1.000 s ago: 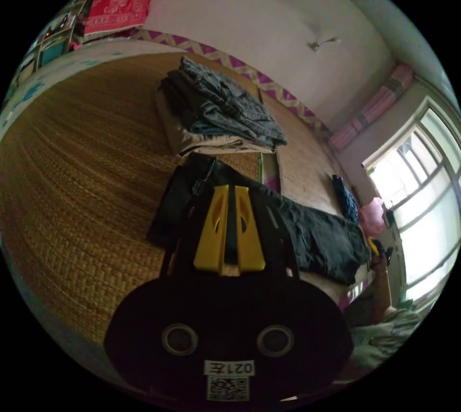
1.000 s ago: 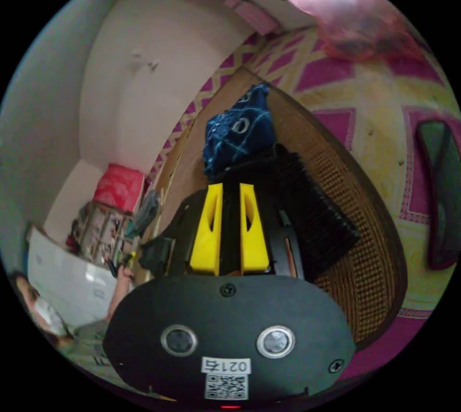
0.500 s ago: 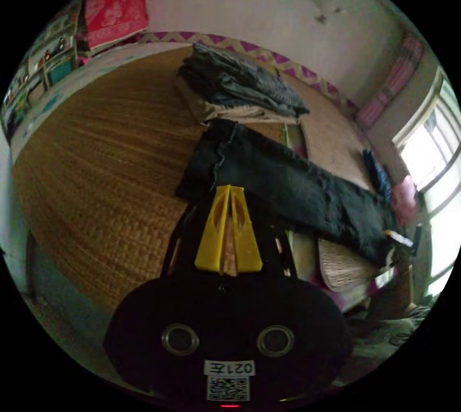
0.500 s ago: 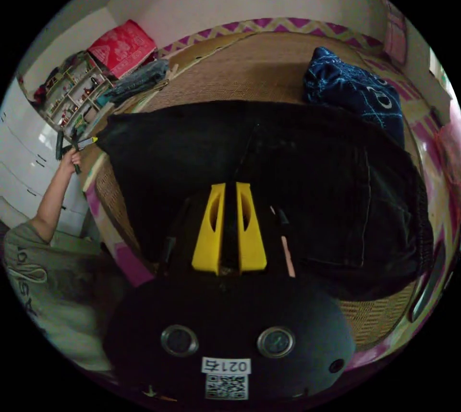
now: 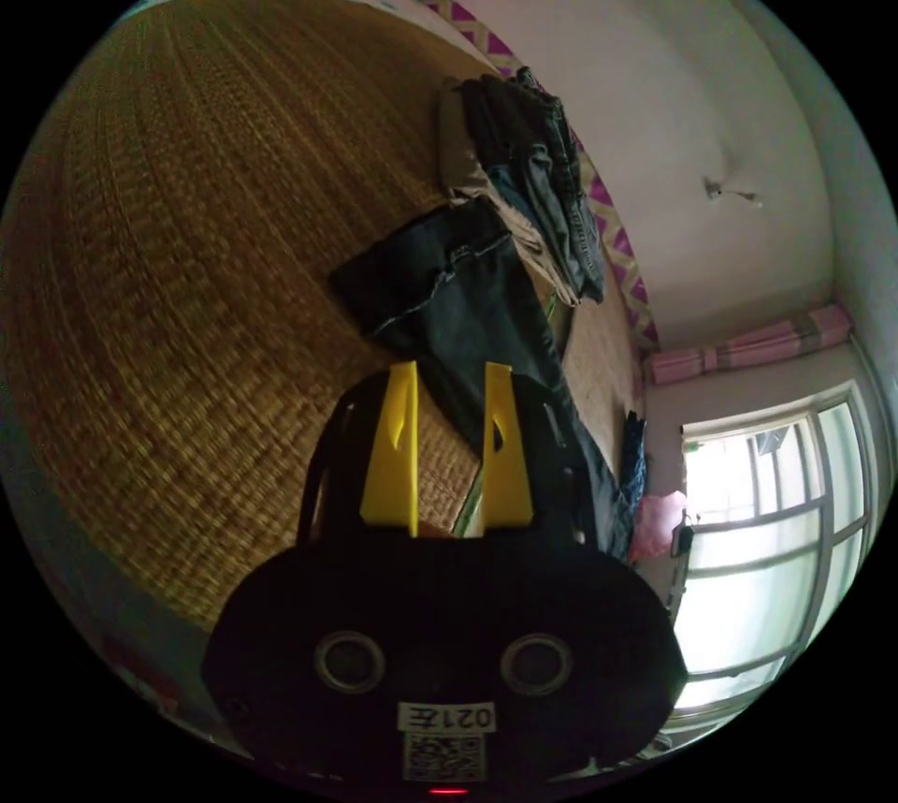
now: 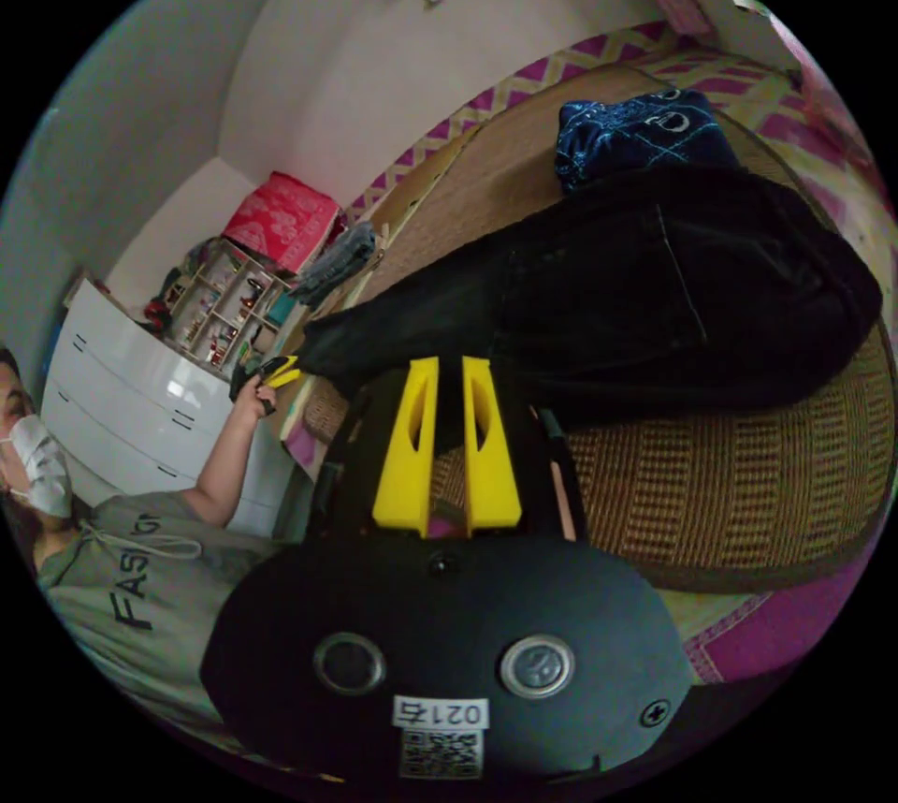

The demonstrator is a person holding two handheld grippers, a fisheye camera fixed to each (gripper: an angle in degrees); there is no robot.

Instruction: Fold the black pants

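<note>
the black pants (image 5: 468, 316) lie long and flat on the woven mat (image 5: 187, 232), legs together, so they look ready for a fold across the middle. in the left gripper view they run from the hem end near the middle down toward 4 o'clock. in the right gripper view the wide waist end (image 6: 673, 288) sits at about 2 o'clock and the legs go toward 9 o'clock.

the left gripper (image 5: 447, 447) has its 2 yellow jaws wide apart and holds nothing; the right jaw is over the edge of a pant leg, so i think it has let go or is about to grab. the right gripper (image 6: 447, 443) has its jaws close, with a thin gap, and i cannot tell if any cloth is in there (it looks dark between them).

a stack of folded clothes (image 5: 524, 176) sits just past the hem end at 12 o'clock, touching or almost touching. a blue patterned cloth (image 6: 636, 134) lies right beside the waist. both could get bumped when folding.
</note>
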